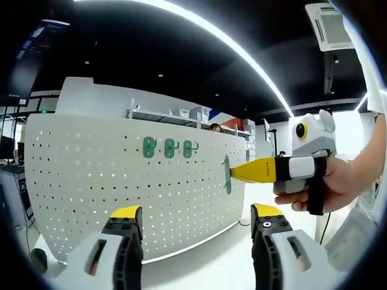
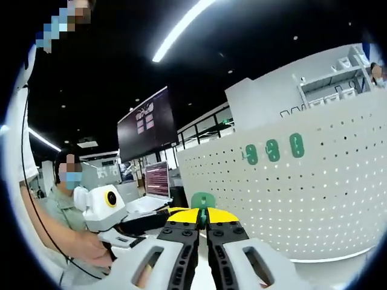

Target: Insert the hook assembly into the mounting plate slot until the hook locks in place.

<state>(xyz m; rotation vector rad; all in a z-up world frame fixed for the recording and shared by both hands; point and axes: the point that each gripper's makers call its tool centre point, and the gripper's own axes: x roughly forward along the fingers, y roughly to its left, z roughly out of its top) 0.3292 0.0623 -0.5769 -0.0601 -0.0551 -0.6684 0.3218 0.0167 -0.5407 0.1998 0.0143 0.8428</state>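
Left gripper view, read left to right from the white pegboard point(image 1: 121, 175) (the mounting plate): three green hooks point(image 1: 169, 148) already seated in a row high on its face; right of them a fourth green hook point(image 1: 227, 174) edge-on at the board's surface, pinched in the yellow tips of the right gripper point(image 1: 237, 171), itself held in a person's hand point(image 1: 335, 184). Contact between hook and board not resolvable. Left gripper point(image 1: 196, 220) below the board's lower edge, jaws spread wide, nothing between them.

Right gripper view, same order: left gripper point(image 2: 103, 208) in a person's hand, far left of the pegboard point(image 2: 314, 199); right gripper point(image 2: 203, 219) pressed together on the green hook point(image 2: 202, 200), just before the board's near end; seated hooks point(image 2: 273, 150) up and to the right.

Handling, as judged: hook small, light, stiff moulded plastic, smooth and liable to pivot in the tips; best gripped across the flat back plate, tabs left free for the slot. Board thin, perforated, likely to flex under push.
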